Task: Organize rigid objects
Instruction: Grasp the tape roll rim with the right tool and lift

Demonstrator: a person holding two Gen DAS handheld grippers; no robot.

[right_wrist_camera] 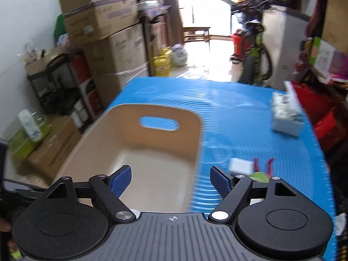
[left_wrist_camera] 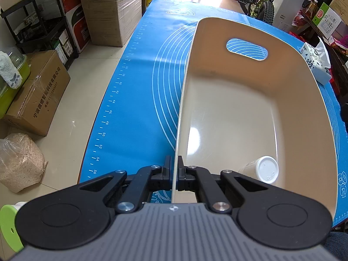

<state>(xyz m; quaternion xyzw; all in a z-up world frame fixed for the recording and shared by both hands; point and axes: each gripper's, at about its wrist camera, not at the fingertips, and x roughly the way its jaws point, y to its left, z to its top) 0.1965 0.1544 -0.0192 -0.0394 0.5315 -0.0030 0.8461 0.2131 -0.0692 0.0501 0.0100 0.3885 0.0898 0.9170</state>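
On the blue mat (left_wrist_camera: 139, 91) that covers the desk, as seen from the left wrist, the beige bin (left_wrist_camera: 250, 108) is held steady by the left gripper (left_wrist_camera: 174, 169), whose jaws are pinched tight on the bin's near left wall. A small white-capped bottle (left_wrist_camera: 264, 169) is seen lying on its side in the bin's near right corner, and a tissue pack (left_wrist_camera: 315, 63) is set near the mat's far right edge, just beyond the bin. From the right wrist, a blurred view, the right gripper (right_wrist_camera: 170, 181) is seen above the bin's right wall with its jaws spread wide and nothing between them; a small white block (right_wrist_camera: 241, 165) and a red and green item (right_wrist_camera: 261, 171), too blurred to name, are left on the mat near its right edge. If the next item is approached at this speed, it could be clipped by a finger and pushed off the mat, or the bin could be tipped if its pinched wall is pulled.
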